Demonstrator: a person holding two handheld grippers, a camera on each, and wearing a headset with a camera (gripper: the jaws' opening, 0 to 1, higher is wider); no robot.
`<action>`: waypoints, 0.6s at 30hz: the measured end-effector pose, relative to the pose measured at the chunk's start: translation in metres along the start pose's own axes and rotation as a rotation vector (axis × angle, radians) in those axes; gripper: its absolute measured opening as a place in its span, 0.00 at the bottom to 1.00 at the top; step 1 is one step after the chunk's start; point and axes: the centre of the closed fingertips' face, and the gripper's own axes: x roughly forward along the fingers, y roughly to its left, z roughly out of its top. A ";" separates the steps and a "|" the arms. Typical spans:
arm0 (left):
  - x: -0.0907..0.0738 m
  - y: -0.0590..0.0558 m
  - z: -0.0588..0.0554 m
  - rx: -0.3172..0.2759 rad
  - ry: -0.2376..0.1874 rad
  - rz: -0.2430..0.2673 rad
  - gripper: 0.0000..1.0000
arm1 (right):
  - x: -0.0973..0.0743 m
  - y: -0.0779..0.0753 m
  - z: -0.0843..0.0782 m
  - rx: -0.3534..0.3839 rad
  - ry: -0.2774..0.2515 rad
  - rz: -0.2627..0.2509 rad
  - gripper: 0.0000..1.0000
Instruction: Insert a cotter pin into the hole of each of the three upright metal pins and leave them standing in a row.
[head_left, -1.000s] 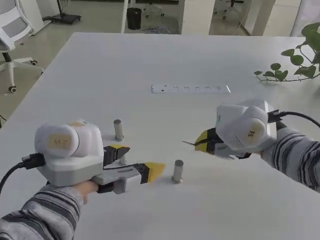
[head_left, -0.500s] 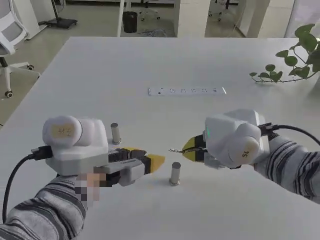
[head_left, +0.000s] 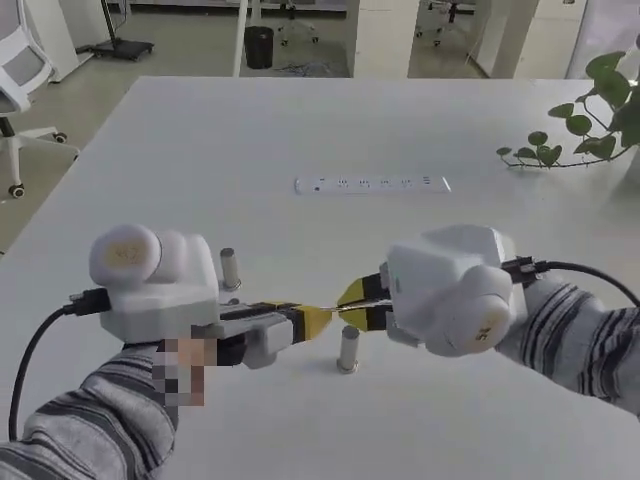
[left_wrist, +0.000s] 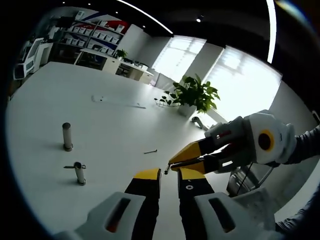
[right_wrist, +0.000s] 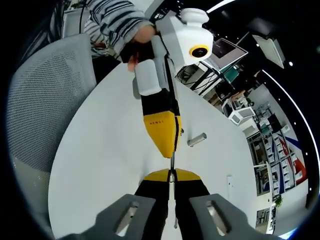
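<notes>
Yellow-tipped R gripper (right_wrist: 171, 175) pinches cotter pin (right_wrist: 172, 164) tight; L gripper (left_wrist: 169, 174), open a crack, should shut only w/ pin btwn its fingers.

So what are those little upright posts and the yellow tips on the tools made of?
The upright pins look like bare metal: grey, with a dull satin sheen and a lighter streak down the side. The yellow fingertips look like plastic or rubber, since they are opaque, evenly coloured and matte with no glint. I cannot tell which of the two.
</notes>
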 end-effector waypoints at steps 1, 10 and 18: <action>0.000 -0.001 0.001 -0.004 -0.005 -0.003 0.09 | 0.000 0.000 0.001 -0.003 -0.003 0.001 0.00; -0.001 -0.004 0.002 -0.024 -0.018 -0.019 0.03 | 0.000 0.000 0.006 -0.016 -0.011 -0.005 0.00; -0.001 -0.005 0.001 -0.011 -0.020 -0.019 0.00 | -0.002 -0.003 0.007 -0.012 -0.014 -0.017 0.00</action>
